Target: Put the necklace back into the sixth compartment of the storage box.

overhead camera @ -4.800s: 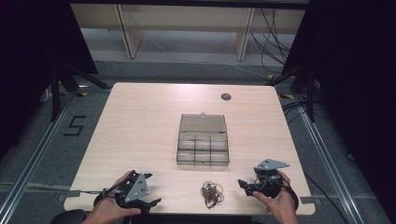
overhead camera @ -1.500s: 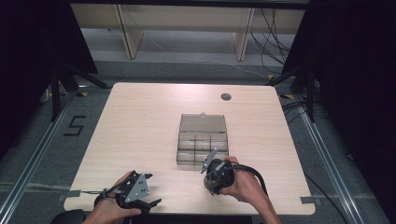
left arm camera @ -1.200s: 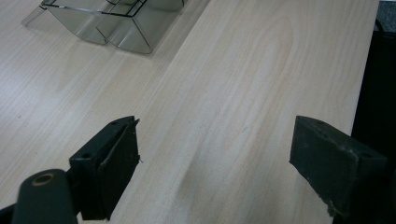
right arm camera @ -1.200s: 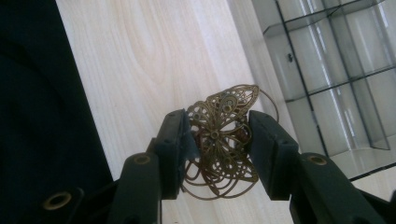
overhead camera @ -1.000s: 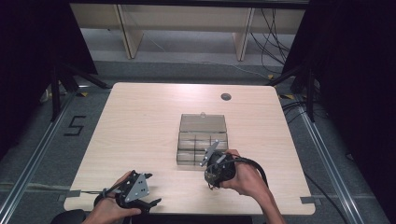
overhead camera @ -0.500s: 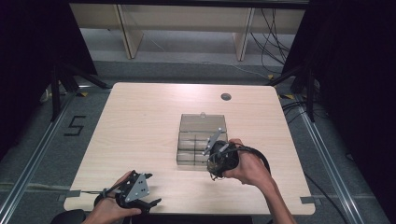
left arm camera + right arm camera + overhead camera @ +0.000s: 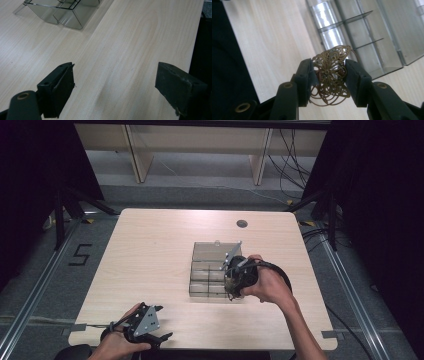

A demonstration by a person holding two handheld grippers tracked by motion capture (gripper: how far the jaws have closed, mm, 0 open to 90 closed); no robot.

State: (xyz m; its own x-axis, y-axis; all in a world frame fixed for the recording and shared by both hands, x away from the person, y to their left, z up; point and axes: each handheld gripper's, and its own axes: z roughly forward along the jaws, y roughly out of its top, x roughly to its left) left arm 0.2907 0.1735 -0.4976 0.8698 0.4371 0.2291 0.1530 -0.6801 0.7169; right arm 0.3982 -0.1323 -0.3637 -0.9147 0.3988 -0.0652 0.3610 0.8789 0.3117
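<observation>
A brass filigree ornament (image 7: 331, 75) shaped like a butterfly sits pinched between the jaws of my right gripper (image 7: 329, 76), which is shut on it. In the high view my right gripper (image 7: 234, 282) hangs over the near right corner of the clear compartment box (image 7: 205, 274) at the table's middle. The box's dividers and open lid (image 7: 372, 37) lie just beyond the ornament. My left gripper (image 7: 152, 325) rests at the table's front left, open, with only bare wood between its pads (image 7: 61, 86). A corner of the clear box (image 7: 62, 12) lies far ahead of it.
The wooden table (image 7: 150, 250) has a round grommet hole (image 7: 242, 224) at its far right. Dark floor and metal rails surround the table. A black cable (image 7: 280, 270) loops from my right gripper over the person's wrist.
My right gripper picked the ornament off the table's front edge and has carried it up and away from the person, to the box's near right corner. The left gripper has stayed put.
</observation>
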